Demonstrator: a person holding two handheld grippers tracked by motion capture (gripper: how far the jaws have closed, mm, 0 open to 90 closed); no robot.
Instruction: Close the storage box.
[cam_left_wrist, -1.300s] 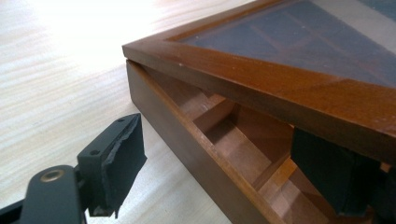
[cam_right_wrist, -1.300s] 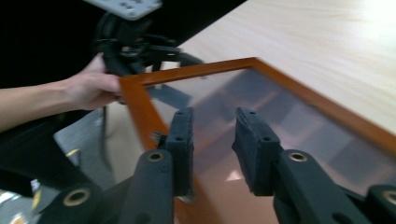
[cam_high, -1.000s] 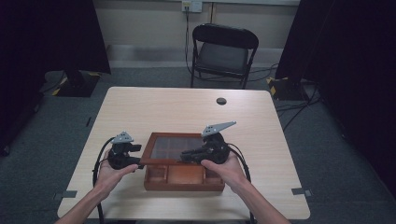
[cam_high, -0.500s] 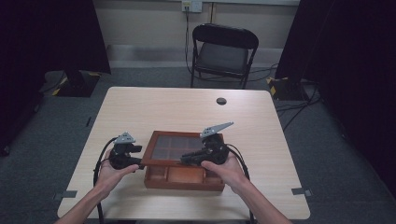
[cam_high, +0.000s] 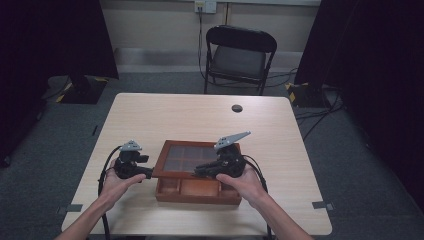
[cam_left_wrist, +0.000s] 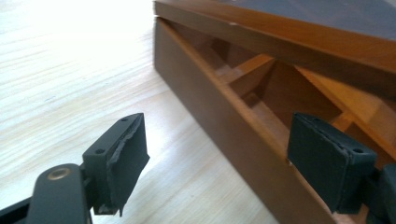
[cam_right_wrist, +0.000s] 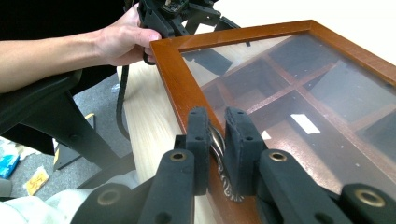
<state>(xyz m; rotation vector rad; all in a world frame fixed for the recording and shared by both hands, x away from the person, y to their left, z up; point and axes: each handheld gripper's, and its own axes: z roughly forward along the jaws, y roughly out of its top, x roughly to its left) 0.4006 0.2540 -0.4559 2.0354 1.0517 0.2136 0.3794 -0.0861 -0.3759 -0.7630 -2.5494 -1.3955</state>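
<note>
A brown wooden box (cam_high: 197, 194) with inner compartments sits near the table's front edge. Its glass-paned lid (cam_high: 192, 157) is tilted up at the front, so the front compartments show. My right gripper (cam_high: 201, 171) is shut on the small metal handle (cam_right_wrist: 232, 192) at the lid's front edge (cam_right_wrist: 175, 88); the two pads (cam_right_wrist: 198, 135) squeeze it. At the box's left side, my left gripper (cam_high: 146, 173) is open. In the left gripper view its jaws (cam_left_wrist: 224, 158) straddle the box's side wall (cam_left_wrist: 219, 116), one pad outside and one over the interior.
A small dark round object (cam_high: 237, 108) lies on the far part of the light wooden table (cam_high: 200, 120). A black folding chair (cam_high: 240, 55) stands beyond the table's far edge. Cables trail off the near edge.
</note>
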